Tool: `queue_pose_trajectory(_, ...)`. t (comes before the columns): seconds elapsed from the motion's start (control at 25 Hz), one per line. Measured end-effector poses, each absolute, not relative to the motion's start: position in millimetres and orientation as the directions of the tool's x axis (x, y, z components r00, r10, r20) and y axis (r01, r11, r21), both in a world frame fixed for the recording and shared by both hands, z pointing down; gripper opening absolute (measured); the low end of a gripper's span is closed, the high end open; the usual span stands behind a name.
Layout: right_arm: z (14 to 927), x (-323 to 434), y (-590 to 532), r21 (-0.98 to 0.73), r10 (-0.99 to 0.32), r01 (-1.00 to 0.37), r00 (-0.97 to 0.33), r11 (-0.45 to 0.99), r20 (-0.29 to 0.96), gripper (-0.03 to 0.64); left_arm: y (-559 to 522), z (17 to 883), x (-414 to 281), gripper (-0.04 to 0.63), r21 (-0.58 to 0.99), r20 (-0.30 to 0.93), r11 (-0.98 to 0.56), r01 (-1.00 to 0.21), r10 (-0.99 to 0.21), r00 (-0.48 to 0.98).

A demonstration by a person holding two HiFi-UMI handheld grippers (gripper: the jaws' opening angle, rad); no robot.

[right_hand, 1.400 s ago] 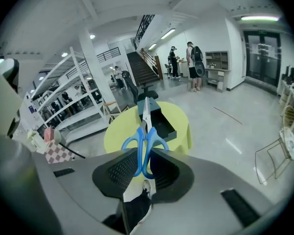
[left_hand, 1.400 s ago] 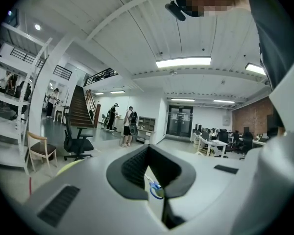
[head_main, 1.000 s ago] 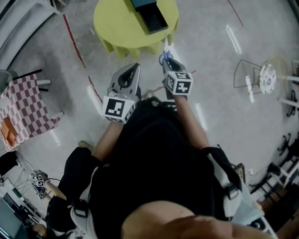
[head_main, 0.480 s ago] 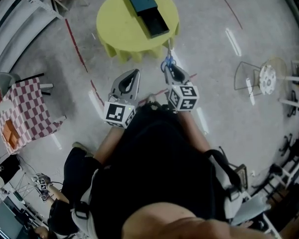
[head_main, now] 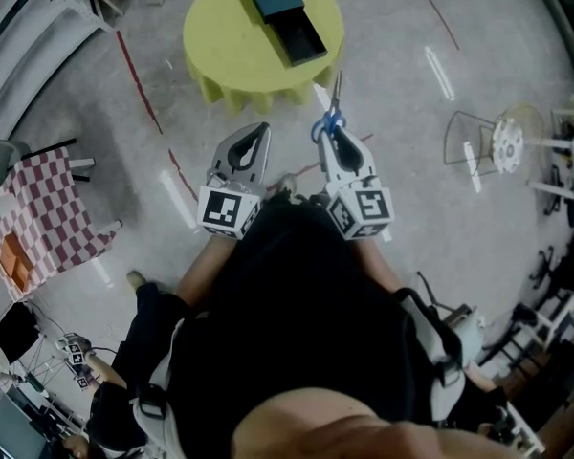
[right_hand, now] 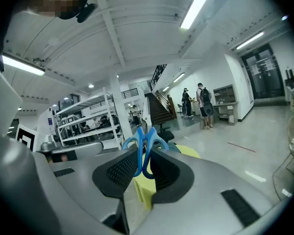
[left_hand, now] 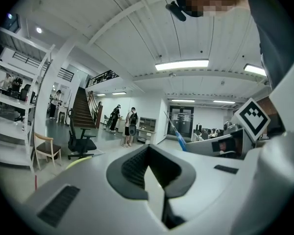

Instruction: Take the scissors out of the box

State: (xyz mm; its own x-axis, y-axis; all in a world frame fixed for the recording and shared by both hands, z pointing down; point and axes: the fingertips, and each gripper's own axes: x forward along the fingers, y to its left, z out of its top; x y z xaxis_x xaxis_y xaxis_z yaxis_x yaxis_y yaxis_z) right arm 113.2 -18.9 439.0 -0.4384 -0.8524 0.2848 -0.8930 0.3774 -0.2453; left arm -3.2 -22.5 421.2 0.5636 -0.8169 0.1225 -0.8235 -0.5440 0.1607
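Both forearms reached forward, side by side. Left grey two-jaw gripper (head_main: 257, 129) roughly level, jaws together, nothing between. Right grey two-jaw gripper (head_main: 327, 138) angled slightly down, jaws clamped on blue-handled metal scissors (head_main: 333, 115).

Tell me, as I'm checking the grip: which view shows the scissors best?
The right gripper view: the scissors fill the middle, blue handles clamped in the right gripper. The head view shows them small, blades pointing toward the yellow table. The left gripper view catches only a thin distant sliver.
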Motion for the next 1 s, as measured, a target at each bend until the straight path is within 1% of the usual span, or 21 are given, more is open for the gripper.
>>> queue_pose_trajectory(0.4, 435, 99, -7, -0.244, -0.86, -0.893, -0.436, 0.378, 0.265, 0.078, -24, 417, -21, -0.003, 0.174, 0.099, -0.534, -0.827, -0.826, 0.554)
queue_pose_trajectory(1.0, 441, 92, -7, -0.227, -0.857, -0.892, -0.443, 0.391, 0.264, 0.078, -23, 422, -21, -0.003, 0.166, 0.108, -0.554, -0.816, -0.812, 0.574)
